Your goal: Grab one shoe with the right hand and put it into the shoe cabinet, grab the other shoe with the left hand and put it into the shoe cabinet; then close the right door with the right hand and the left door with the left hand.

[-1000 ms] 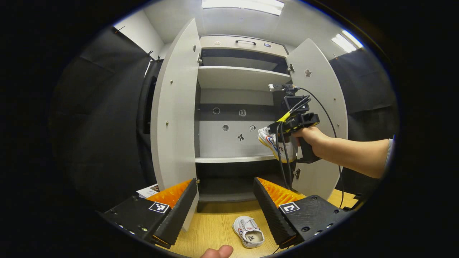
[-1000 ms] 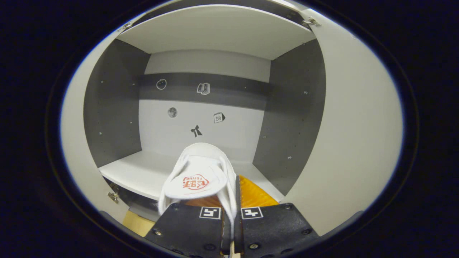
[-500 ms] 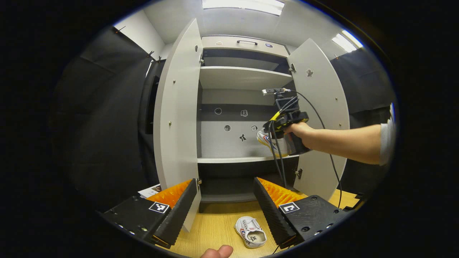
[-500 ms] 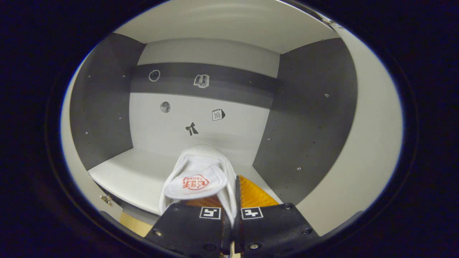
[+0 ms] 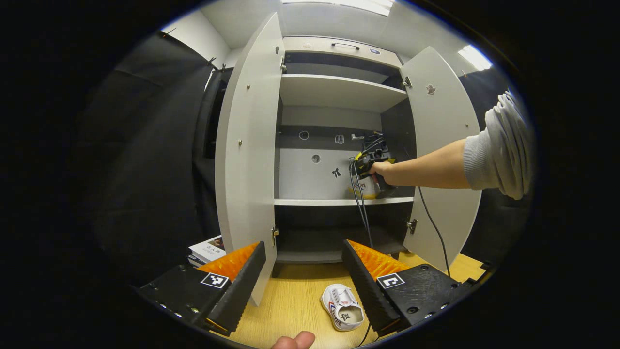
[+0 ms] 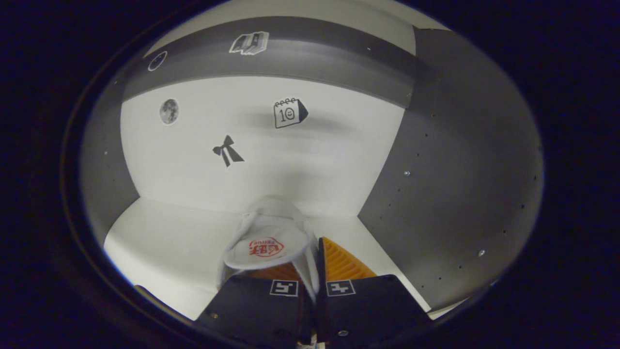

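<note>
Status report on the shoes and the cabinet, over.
Right gripper shut on first shoe, deep over middle shelf. Left gripper open, hovering above second shoe on floor. Both doors open.

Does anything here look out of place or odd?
Nothing looks damaged or spilled. One white shoe lies alone on the wooden floor, not yet stored. The right gripper holds the other shoe inside the cabinet.

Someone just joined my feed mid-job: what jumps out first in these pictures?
The shoe cabinet stands with both doors wide open, and an arm reaches deep into its middle compartment with the right tongs shut on a white shoe above the shelf. The second shoe lies on the wooden floor before the cabinet, between the fingers of the open left tongs.
</note>
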A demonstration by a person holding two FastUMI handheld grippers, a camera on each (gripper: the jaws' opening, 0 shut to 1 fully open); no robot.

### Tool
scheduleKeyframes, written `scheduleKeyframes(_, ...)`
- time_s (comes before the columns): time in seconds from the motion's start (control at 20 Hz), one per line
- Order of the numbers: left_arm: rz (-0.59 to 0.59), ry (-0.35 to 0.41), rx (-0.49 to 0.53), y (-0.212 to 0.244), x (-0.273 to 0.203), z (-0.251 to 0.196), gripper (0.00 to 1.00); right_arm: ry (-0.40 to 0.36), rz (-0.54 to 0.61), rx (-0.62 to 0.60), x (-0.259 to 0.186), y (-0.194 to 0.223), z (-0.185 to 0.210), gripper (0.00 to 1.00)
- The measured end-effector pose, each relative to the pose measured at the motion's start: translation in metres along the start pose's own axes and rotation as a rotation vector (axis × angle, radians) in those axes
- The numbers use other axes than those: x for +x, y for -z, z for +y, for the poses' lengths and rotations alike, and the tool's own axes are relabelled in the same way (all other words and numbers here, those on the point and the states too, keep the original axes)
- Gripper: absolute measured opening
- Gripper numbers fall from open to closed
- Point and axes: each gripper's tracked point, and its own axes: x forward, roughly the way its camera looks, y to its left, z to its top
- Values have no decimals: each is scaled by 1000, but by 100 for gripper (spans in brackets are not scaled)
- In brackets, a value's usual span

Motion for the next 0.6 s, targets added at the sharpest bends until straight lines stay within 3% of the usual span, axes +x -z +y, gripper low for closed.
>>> scheduleKeyframes(0.05,5,-7,4,2,1,3,95,5,13,-24,5,0,1,5)
scheduleKeyframes(0.2,41,-14,1,12,4,5,95,-26,45,-38,9,3,11,12)
scheduleKeyframes(0.25,47,-14,1,14,3,5,95,-22,62,-43,6,6,11,28)
scheduleKeyframes(0.4,34,-21,-2,11,7,8,95,-29,56,-16,-8,6,4,34)
scheduleKeyframes(0.55,-2,-8,-4,0,6,2,95,-63,28,20,-30,2,-8,65)
scheduleKeyframes(0.6,-15,-3,-2,-4,7,-1,95,-76,10,34,-40,1,-12,64)
